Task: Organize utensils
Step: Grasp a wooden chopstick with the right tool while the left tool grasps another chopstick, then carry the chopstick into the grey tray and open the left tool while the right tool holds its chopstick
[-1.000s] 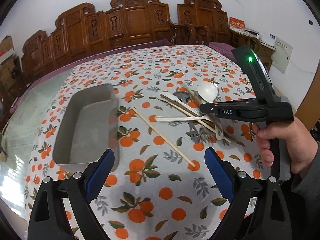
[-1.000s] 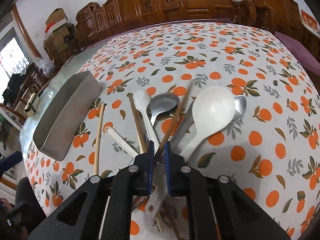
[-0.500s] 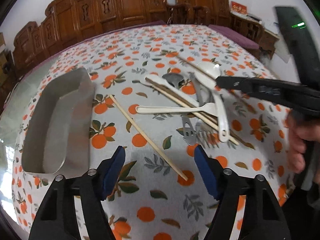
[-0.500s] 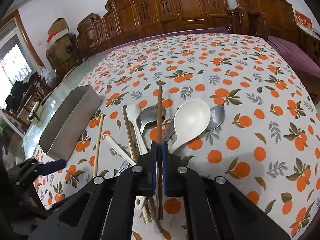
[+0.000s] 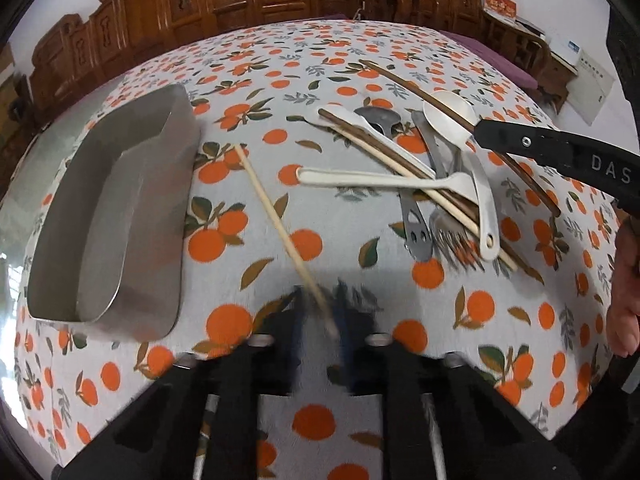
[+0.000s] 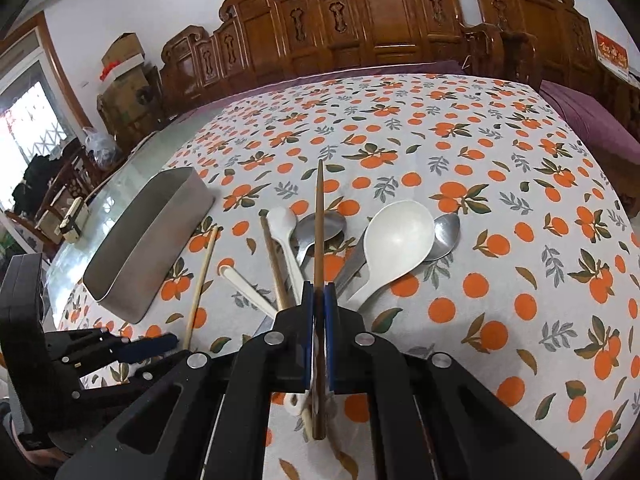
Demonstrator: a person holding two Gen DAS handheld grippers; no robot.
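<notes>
Left wrist view alone showed the left hand-held gripper (image 5: 320, 320), blurred, its jaws closing around the pale chopstick (image 5: 276, 216) lying beside the metal tray (image 5: 168, 208) on the bench (image 5: 348, 216); right wrist view showed the right hand-held gripper (image 6: 318, 292), tilted downward, clenched on a dark chopstick (image 6: 319, 216) above the utensil pile.

L tongs (image 5: 320, 316) closing – R tongs (image 6: 319, 300) clamped tight, both angled down.

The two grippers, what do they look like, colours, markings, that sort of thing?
Both are black plastic two-finger tools with blue pads and silver pivot bolts. The right gripper shows triangular cut-outs in its finger arms. From the left wrist view, its side carries white letters "DAS". The left gripper is motion-blurred at its tips.
</notes>
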